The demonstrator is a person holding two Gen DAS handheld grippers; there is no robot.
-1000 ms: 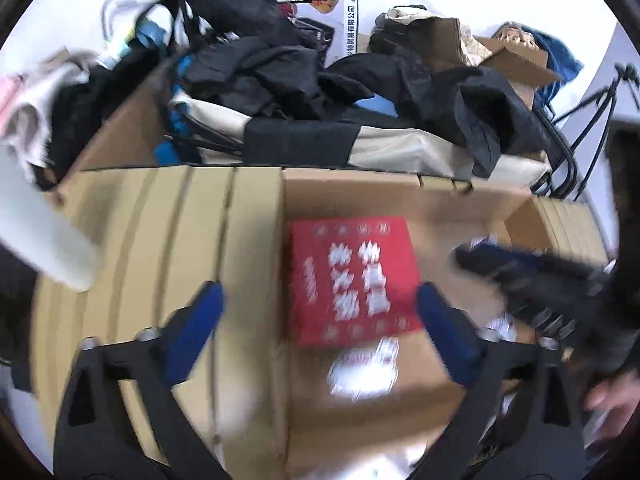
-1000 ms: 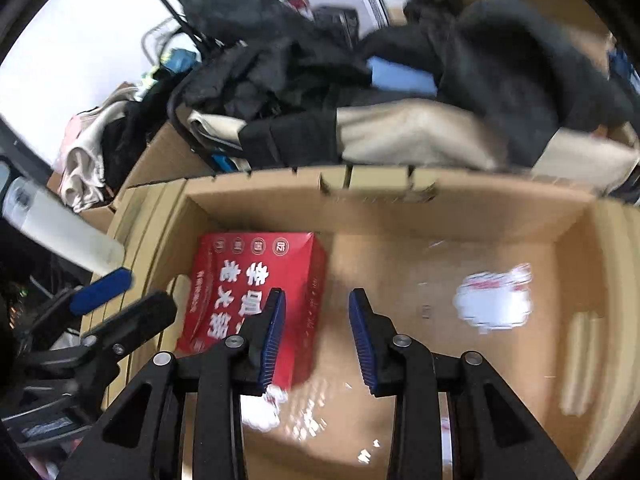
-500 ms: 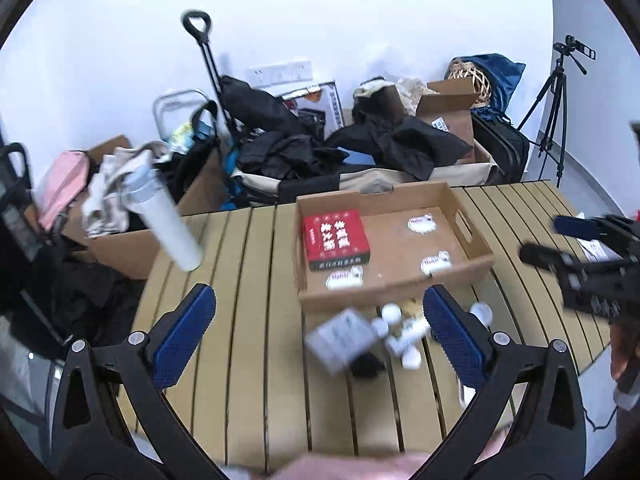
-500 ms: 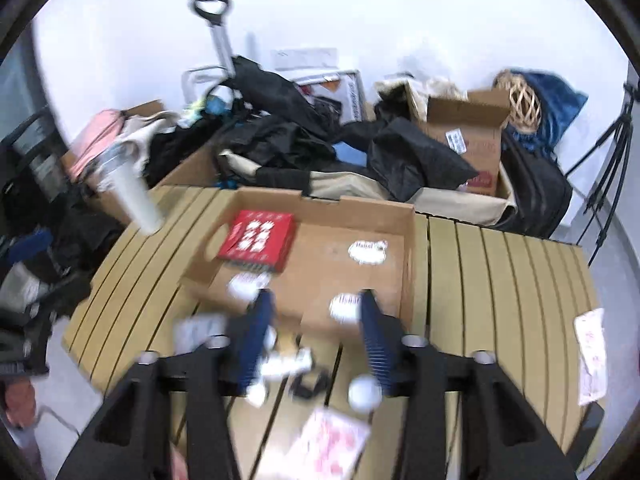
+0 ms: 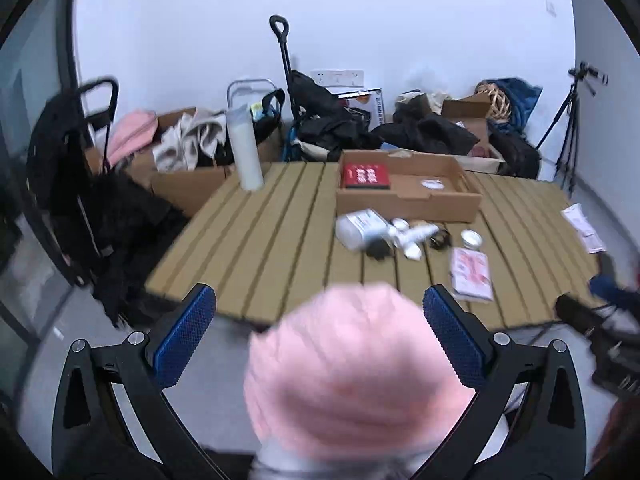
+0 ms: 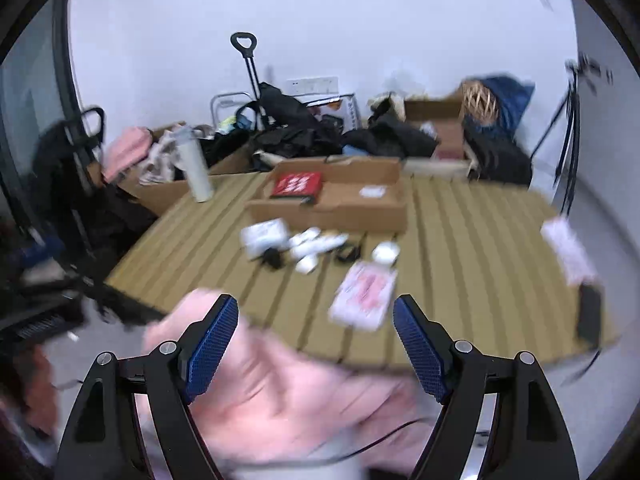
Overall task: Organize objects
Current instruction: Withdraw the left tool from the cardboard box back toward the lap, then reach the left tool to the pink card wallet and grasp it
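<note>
A shallow cardboard tray [image 5: 408, 202] [image 6: 332, 210] stands on the slatted wooden table [image 5: 260, 248] [image 6: 460, 240] and holds a red box [image 5: 366, 175] [image 6: 297, 185]. In front of it lie a white bottle [image 5: 358, 229] [image 6: 264, 237], small white tubes [image 5: 412, 236] [image 6: 316, 245], a round tin [image 5: 471, 238] and a pink-white packet [image 5: 471, 274] [image 6: 364, 292]. My left gripper [image 5: 320, 340] and right gripper [image 6: 316, 344] are both open and empty, held off the table's near edge. A blurred pink shape [image 5: 352, 372] [image 6: 272, 392] fills the space below them.
A tall white cylinder [image 5: 245, 148] [image 6: 195, 170] stands at the table's far left. White packets [image 5: 582, 226] [image 6: 568, 252] and a dark phone [image 6: 588, 316] lie at the right edge. Bags, clothes, boxes, a trolley and a tripod [image 5: 568, 124] crowd the space behind the table.
Both grippers pulled far back from the tray, over the table and past its near edge. The right gripper's jaws opened wider. The pink shape came into view.
</note>
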